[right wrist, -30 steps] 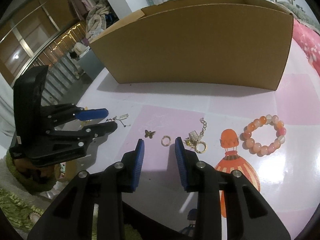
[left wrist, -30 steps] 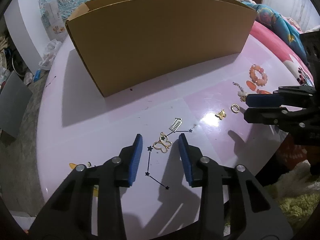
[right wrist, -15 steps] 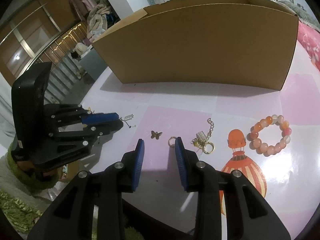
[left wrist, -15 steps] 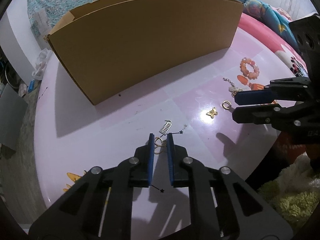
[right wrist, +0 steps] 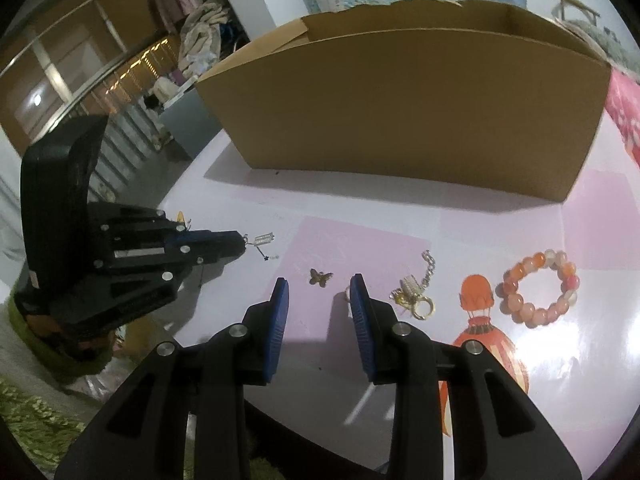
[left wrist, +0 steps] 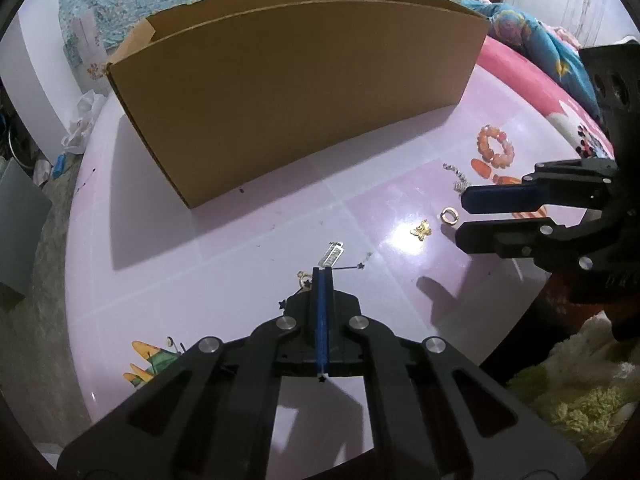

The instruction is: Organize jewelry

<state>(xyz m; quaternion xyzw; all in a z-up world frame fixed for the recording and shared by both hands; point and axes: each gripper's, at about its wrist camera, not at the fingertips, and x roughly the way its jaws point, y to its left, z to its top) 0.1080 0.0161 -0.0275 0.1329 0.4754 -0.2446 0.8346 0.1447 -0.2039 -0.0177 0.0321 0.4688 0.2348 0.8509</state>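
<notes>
We pinch the necklace point(left wrist: 335, 267) with our left gripper point(left wrist: 322, 276), whose jaws have just closed on its chain, in front of the box point(left wrist: 304, 92) on the bench point(left wrist: 168, 240). Next, we judge, comes a lift over the box wall. Our right gripper point(right wrist: 319, 290) hangs apart, empty. Near it lie one butterfly point(right wrist: 320, 277), one ring point(left wrist: 449, 216), one keyring point(right wrist: 416, 300) and one bracelet point(right wrist: 538, 286).

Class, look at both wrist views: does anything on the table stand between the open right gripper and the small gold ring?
Nothing visible does. The gold ring lies just off the right gripper on bare table; the butterfly charm sits aside.
</notes>
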